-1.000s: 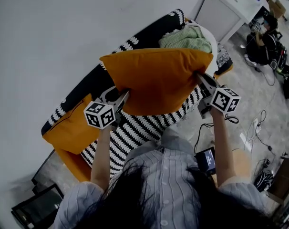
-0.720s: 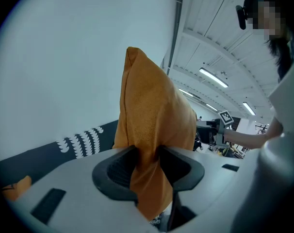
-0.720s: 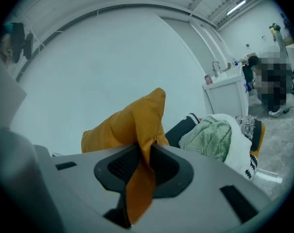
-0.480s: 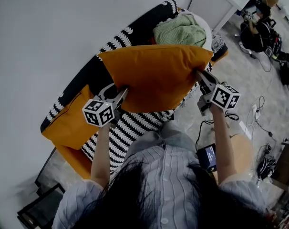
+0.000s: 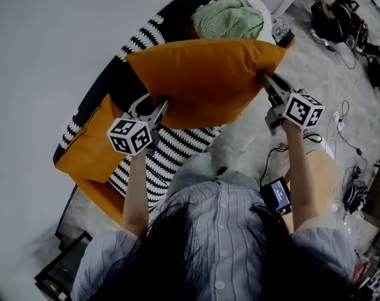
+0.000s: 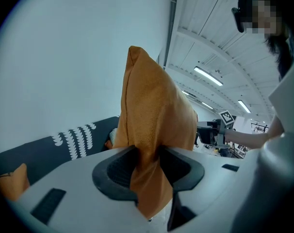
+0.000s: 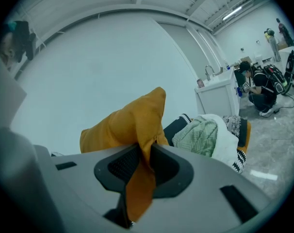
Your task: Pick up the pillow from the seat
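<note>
The sofa (image 5: 111, 83) has a dark back with a white pattern and a black-and-white striped seat (image 5: 177, 155). The orange pillow (image 5: 205, 77) is off the seat, suspended lengthwise between the two grippers above the sofa. A second orange cushion (image 5: 86, 149) lies at the sofa's left end. A green blanket (image 5: 227, 16) is heaped at the far end, beyond the pillow.

The left gripper (image 5: 157, 107) is clamped on the pillow's lower left corner. In the left gripper view, both jaws press on a fold of orange fabric. The right gripper (image 5: 267, 80) is clamped on the pillow's right corner. In the right gripper view, its jaws pinch a narrower fold of fabric.
</note>
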### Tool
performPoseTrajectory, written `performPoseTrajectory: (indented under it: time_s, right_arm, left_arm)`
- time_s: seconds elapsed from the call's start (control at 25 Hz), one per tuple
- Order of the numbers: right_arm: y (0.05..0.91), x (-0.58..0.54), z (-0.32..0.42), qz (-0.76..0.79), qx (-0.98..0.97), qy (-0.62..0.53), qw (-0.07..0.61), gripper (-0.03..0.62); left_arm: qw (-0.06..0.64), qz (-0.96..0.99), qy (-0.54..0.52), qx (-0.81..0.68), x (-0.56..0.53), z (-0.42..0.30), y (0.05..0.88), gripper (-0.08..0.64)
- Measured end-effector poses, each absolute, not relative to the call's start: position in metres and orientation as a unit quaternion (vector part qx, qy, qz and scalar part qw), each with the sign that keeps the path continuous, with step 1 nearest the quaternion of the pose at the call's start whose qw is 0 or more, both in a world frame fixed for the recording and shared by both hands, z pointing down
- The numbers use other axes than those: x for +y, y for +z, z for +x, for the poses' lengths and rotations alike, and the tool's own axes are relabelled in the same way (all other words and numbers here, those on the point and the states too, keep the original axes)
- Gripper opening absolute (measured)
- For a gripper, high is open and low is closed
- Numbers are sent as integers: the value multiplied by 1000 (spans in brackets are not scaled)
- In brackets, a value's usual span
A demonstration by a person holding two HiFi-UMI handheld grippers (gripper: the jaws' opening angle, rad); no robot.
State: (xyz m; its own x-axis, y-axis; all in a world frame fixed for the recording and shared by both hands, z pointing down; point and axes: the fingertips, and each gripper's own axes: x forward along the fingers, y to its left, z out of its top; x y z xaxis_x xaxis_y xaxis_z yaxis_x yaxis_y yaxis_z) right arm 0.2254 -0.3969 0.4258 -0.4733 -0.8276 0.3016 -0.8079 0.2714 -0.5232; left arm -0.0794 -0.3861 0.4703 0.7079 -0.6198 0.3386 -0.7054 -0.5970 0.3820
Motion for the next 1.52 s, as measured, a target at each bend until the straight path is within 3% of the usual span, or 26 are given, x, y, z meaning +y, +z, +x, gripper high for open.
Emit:
performPoseTrajectory:
  time_s: [1.0,1.52]
  right_arm:
    - [438,-183,322,-522,787,-329,23,86]
    - [448,-127,320,-496,796,-346,25,86]
  left_arm:
    - [253,894,102,-356,-193,17,475,166]
    - [267,876,115,-385,-112,14,476,166]
